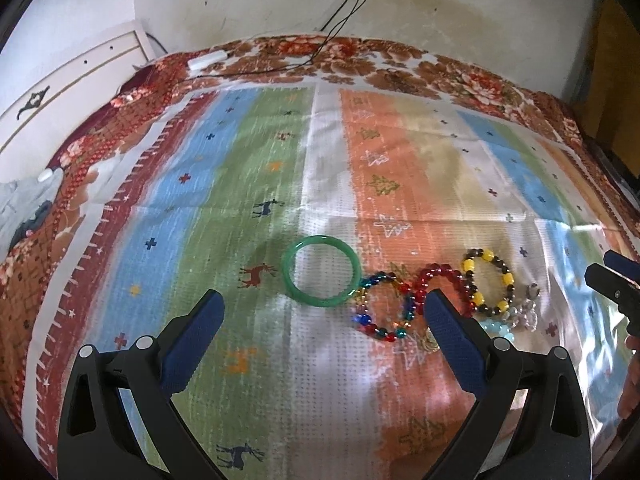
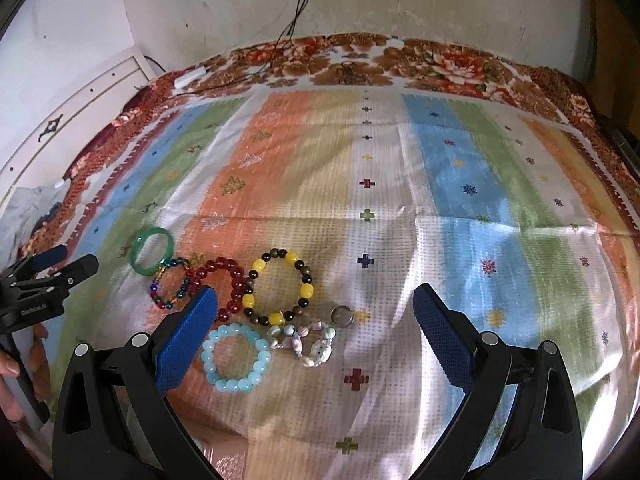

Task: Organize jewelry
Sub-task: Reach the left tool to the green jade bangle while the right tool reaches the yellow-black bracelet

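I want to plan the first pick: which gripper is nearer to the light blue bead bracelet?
Right. The right gripper hovers open just above the light blue bead bracelet; the left gripper hovers open farther away, nearer the green bangle.

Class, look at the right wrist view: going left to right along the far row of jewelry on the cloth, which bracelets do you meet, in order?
green bangle → multicolored bead bracelet → red bead bracelet → yellow and dark bead bracelet
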Demonstrator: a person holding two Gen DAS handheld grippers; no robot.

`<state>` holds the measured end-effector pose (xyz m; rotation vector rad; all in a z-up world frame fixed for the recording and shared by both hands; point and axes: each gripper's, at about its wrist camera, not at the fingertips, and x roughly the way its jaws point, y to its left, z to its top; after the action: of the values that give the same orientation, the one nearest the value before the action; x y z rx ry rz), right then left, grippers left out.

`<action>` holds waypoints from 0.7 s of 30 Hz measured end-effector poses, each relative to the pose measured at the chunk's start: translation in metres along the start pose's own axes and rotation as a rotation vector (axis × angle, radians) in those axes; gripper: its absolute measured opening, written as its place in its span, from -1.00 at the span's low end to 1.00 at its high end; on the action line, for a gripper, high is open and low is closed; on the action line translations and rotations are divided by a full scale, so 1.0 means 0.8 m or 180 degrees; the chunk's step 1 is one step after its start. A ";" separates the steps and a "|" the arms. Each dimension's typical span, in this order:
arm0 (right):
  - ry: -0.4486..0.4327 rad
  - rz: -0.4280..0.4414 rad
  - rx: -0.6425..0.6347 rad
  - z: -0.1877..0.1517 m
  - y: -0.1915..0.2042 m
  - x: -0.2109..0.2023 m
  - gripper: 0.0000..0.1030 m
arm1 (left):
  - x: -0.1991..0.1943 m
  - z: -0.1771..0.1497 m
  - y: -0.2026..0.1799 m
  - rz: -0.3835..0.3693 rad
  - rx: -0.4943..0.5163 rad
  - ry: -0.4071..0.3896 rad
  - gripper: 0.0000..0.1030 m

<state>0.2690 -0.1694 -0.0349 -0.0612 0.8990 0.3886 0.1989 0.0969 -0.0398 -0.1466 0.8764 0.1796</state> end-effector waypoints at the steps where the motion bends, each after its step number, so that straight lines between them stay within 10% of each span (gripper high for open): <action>1: 0.0041 0.0000 -0.0008 0.001 0.000 0.006 0.92 | 0.005 0.002 0.002 0.0004 -0.0017 0.0034 0.89; 21: 0.0554 0.0090 -0.0065 0.018 -0.002 0.080 0.92 | 0.083 0.021 0.035 0.0113 -0.0260 0.0524 0.89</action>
<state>0.3163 -0.1480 -0.0755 -0.1023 1.0685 0.4235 0.2473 0.1340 -0.0822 -0.2244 1.0365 0.2391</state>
